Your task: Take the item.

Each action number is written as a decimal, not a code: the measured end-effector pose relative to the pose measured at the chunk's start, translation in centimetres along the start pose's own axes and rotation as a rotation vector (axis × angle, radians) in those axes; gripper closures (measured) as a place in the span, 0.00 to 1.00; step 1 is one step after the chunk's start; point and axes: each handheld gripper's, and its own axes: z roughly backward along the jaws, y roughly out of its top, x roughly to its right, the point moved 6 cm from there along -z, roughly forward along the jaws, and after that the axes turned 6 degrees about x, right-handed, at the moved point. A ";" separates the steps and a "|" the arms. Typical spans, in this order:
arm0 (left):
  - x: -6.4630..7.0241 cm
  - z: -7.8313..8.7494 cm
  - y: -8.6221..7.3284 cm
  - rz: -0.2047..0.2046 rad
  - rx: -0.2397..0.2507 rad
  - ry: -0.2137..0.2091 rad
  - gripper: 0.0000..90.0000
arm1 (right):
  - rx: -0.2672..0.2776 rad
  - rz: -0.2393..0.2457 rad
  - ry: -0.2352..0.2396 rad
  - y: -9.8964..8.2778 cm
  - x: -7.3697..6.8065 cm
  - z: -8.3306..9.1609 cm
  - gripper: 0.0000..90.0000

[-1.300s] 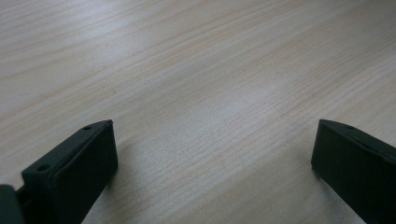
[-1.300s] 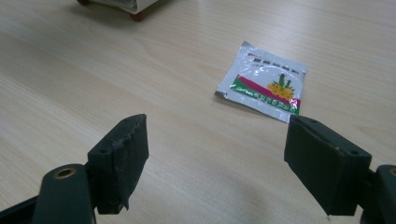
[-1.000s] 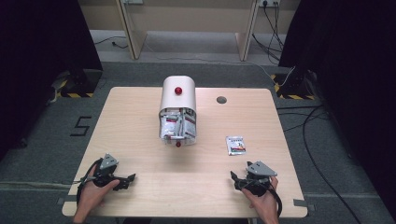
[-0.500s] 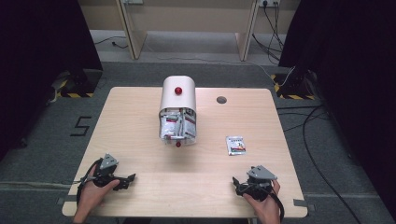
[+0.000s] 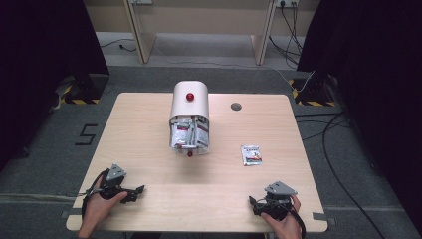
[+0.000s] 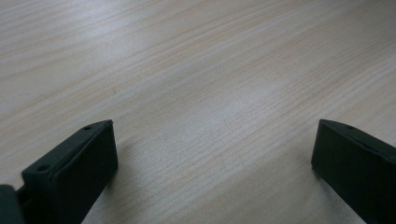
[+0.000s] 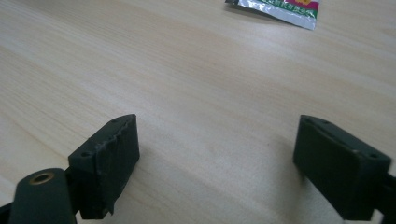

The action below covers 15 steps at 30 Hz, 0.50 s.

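Right gripper (image 5: 256, 206) pulled slightly nearer, jaws just opening, both grippers now apart and empty (left gripper (image 5: 137, 190) too). Best approach: reach far-right, square to the small silver foil sachet (image 5: 251, 155).

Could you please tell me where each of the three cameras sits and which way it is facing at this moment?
High view: fixed above the person's side, looking forward and down on the table; both hands show at the bottom, with the left gripper and right gripper.
Left gripper view: rides on the left gripper, looking along its open jaws at bare wood.
Right gripper view: rides on the right gripper, jaws just opened with nothing between, facing the sachet.
Shared: the sachet also lies in the high view, right of the dispenser.
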 end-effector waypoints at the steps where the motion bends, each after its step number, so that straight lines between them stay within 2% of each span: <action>1: 0.0 0.0 0.0 0.000 0.000 0.000 0.00 | 0.010 0.003 0.001 -0.1 0.0 0.1 0.16; 9: 0.0 0.0 0.0 0.000 0.000 0.000 0.00 | 0.084 0.003 -0.002 -1.1 -0.2 0.8 0.16; 15: 0.0 0.0 0.0 0.001 0.000 0.000 0.00 | 0.107 0.000 -0.001 -1.6 -0.4 1.2 0.16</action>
